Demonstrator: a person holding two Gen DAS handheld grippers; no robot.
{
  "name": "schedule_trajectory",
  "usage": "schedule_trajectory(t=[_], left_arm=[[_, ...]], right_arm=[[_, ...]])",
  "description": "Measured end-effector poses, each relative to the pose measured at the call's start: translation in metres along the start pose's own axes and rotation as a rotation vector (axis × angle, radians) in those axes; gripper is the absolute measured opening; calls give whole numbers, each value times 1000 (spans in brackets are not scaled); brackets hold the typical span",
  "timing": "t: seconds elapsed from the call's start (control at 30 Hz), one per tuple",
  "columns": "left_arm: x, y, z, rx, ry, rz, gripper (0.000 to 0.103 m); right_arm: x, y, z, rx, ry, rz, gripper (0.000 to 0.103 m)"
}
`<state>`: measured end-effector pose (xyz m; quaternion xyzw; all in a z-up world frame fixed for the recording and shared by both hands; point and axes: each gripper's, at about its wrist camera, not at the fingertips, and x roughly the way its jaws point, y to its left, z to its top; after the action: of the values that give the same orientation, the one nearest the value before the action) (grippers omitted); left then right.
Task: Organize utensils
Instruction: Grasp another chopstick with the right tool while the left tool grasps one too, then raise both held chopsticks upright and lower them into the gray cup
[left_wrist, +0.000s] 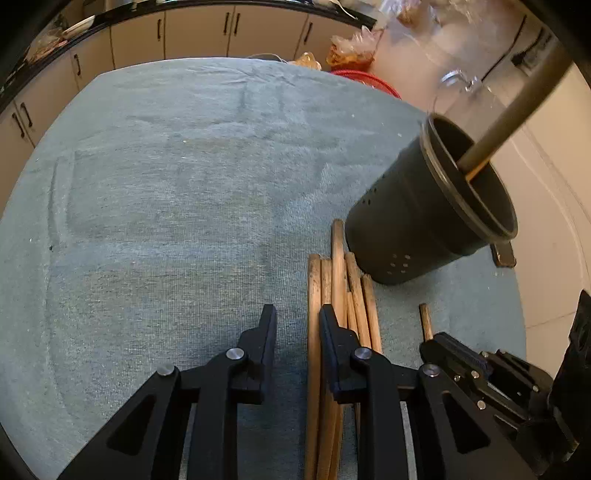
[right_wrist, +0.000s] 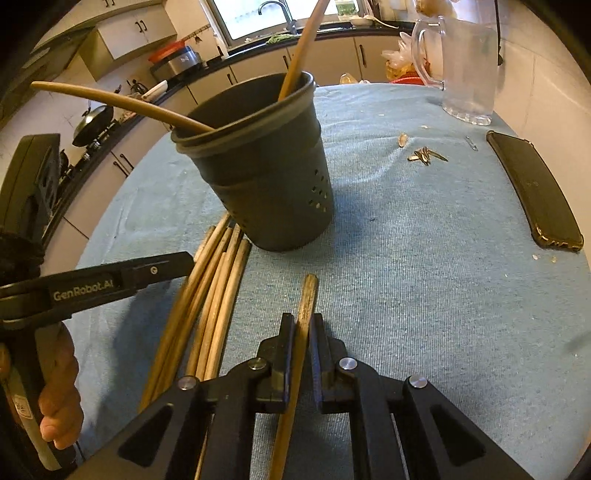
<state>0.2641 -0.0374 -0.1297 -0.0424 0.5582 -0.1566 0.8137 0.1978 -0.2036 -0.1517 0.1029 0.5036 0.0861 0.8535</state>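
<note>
Chopsticks (right_wrist: 212, 295) lie bundled on the blue-covered bench (right_wrist: 406, 277), tips reaching the base of a dark perforated holder (right_wrist: 266, 177) that stands upright just behind them. Two chopsticks already stand in the holder (left_wrist: 424, 206), leaning out over its rim. One separate chopstick (right_wrist: 304, 317) lies apart to the right of the bundle. Right claw (right_wrist: 303, 332) is angled steeply down and clenched on this single chopstick, pads pressing both its sides. Left claw (left_wrist: 297, 325) points down over the bundle (left_wrist: 340, 306), released, jaws narrowly parted; one chopstick lies against the inner face of its right finger, the other finger clear. A hand (right_wrist: 59, 398) grips the left tool's handle. Phone (right_wrist: 535, 192) and glass jug (right_wrist: 465, 66) sit well apart, far right.
</note>
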Motion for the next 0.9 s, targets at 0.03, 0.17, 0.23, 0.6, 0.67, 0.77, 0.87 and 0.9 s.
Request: schedule_trajectory(t=[0.03, 0.17, 0.23, 0.6, 0.67, 0.77, 0.87, 0.9], left_arm=[[1, -4, 1, 15, 1, 15, 25], [8, -20, 7, 58, 21, 80, 26], [11, -25, 13, 72, 40, 101, 28], [19, -31, 26, 106, 29, 186, 22], [21, -38, 28, 136, 17, 212, 19], [16, -32, 25, 126, 5, 212, 10], [3, -14, 7, 101, 4, 240, 10], [-2, -7, 0, 96, 3, 251, 10]], right_arm=[[0, 0, 0, 0, 0, 0, 10], [0, -1, 1, 3, -1, 8, 10], [0, -1, 0, 4, 0, 8, 10], [4, 6, 7, -40, 15, -25, 12], [8, 10, 13, -57, 24, -43, 12], [10, 20, 15, -109, 45, -75, 11], [7, 18, 11, -121, 69, -53, 11], [5, 18, 8, -136, 81, -48, 11]])
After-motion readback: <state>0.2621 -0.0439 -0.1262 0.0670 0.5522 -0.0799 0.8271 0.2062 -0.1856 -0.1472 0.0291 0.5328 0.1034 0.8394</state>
